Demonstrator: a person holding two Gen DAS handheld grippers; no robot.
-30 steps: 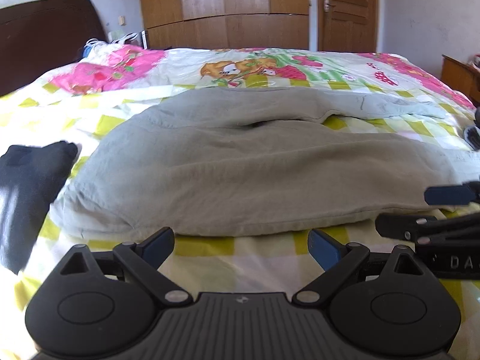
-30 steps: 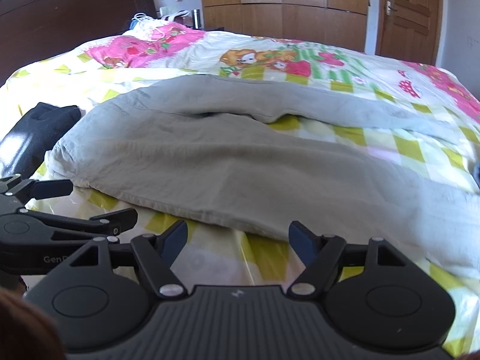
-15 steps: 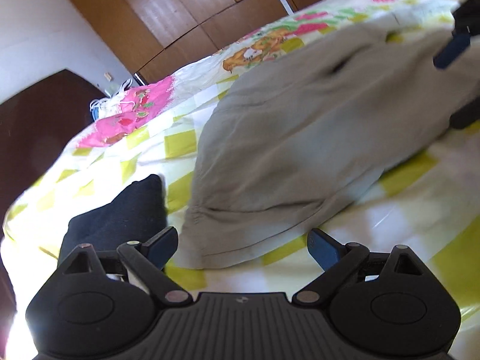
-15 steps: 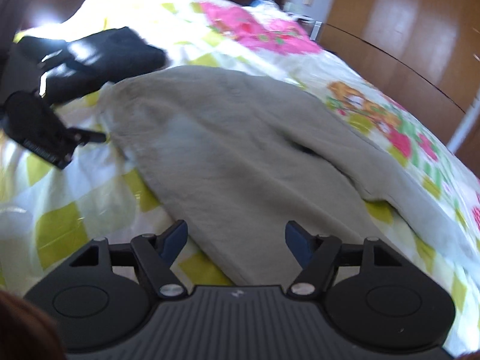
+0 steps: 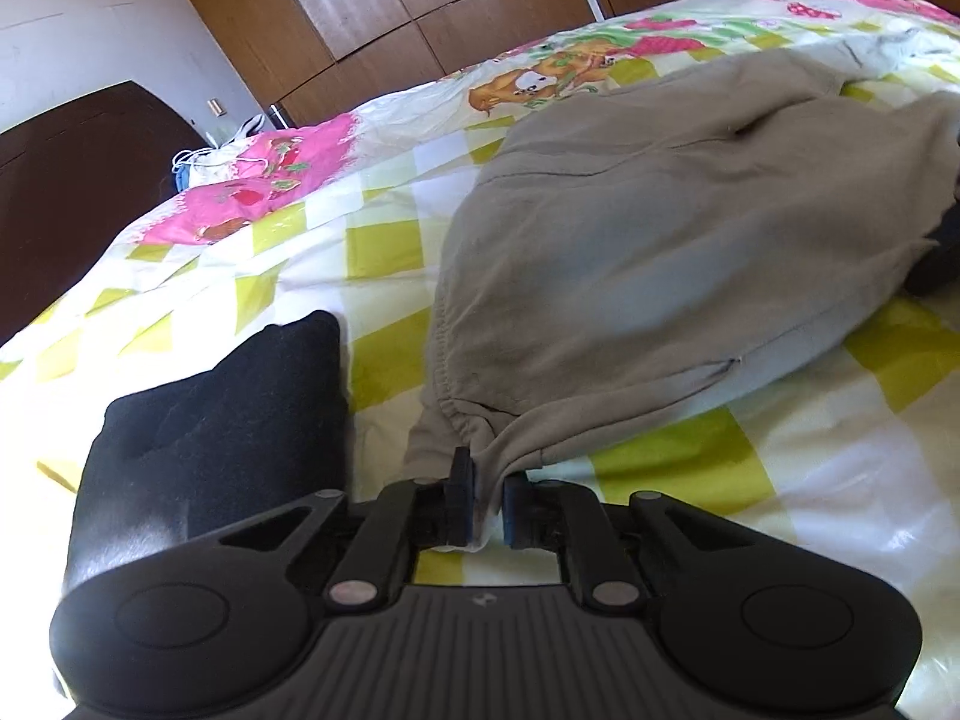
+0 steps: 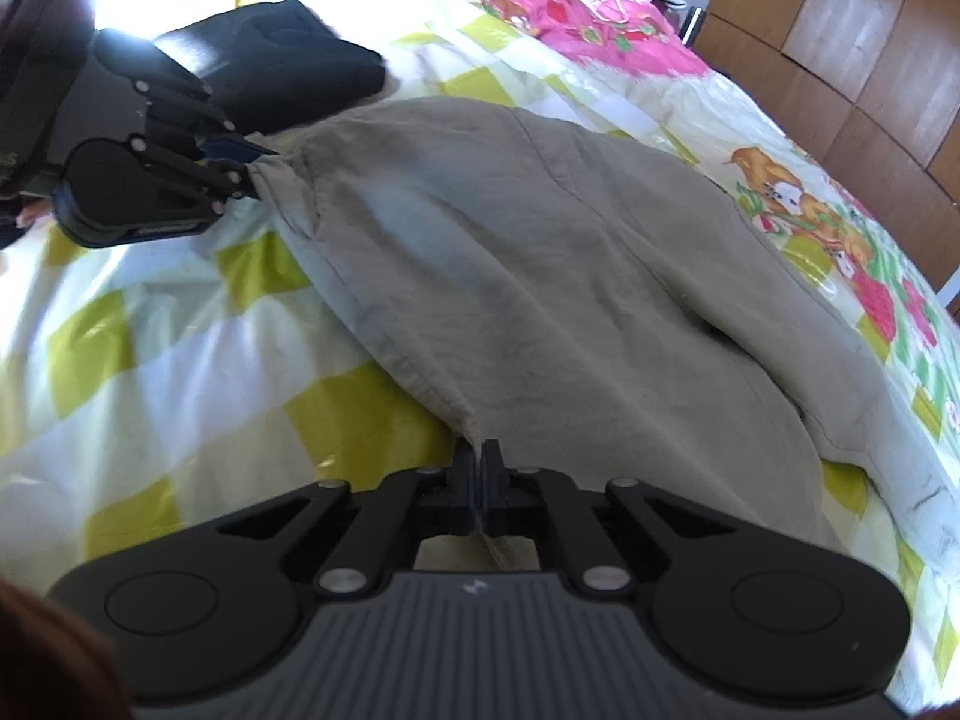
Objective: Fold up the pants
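We have the grey pants spread across the bed, on the yellow-and-white checked bedspread with its pink cartoon print further up. Our left gripper has its fingers pinched narrow on the gathered corner of the waistband, a small bunch of cloth caught between the pads. From the right wrist view we see that same left gripper at the far corner of the pants, its tip against the puckered fabric. Our right gripper is squeezed almost fully together on the near edge of the pants, the thin hem running down between its fingers. The cloth lies slack and a little rumpled between the two grips, with a dark fold near the middle. A folded black garment lies on the bedspread just beside the waistband end, next to our left gripper. Beyond the bed stand a wooden wardrobe and a dark headboard.
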